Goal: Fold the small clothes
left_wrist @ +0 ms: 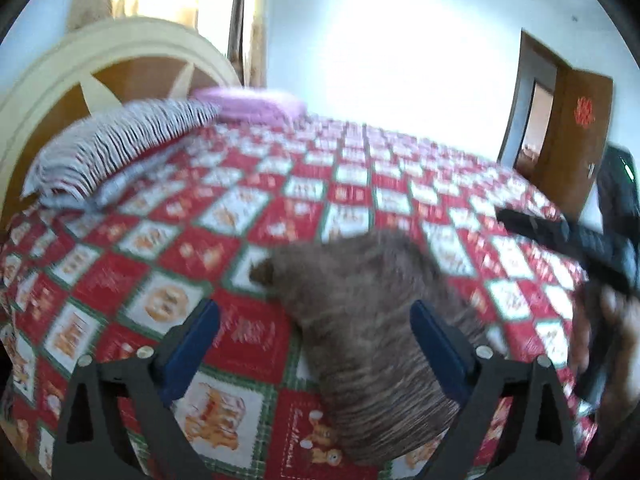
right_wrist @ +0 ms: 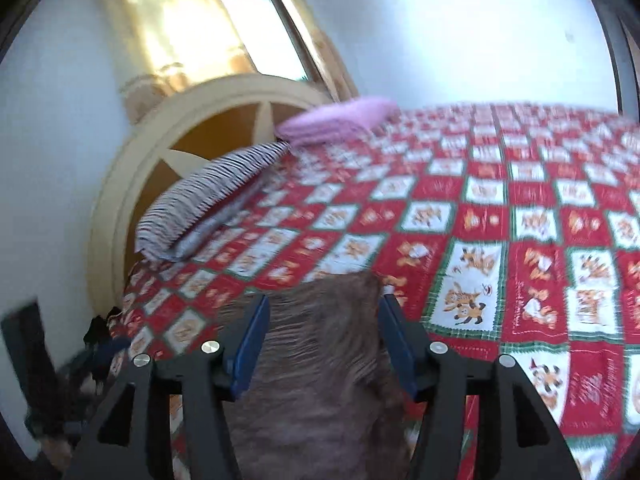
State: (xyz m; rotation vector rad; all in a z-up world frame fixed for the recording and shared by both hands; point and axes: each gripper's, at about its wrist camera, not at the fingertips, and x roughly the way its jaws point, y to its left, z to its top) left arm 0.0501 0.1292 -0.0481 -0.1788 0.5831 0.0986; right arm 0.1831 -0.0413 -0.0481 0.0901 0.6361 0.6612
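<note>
One brown striped garment (left_wrist: 368, 344) lies bunched on the red checked bedspread (left_wrist: 224, 216), near edge of the bed. Left gripper (left_wrist: 316, 320): jaws spread wide, holding nothing; the garment sits between them and spreads right, past the right finger (left_wrist: 436, 340). Right gripper (right_wrist: 322, 320): jaws also parted, the garment (right_wrist: 316, 380) lies between the blue pads (right_wrist: 250, 344); contact can't be told through the blur. Far left by the headboard (right_wrist: 132, 168): one striped pillow (right_wrist: 208, 196), one pink folded cloth (right_wrist: 336, 120). One door (left_wrist: 572, 136) far right.
</note>
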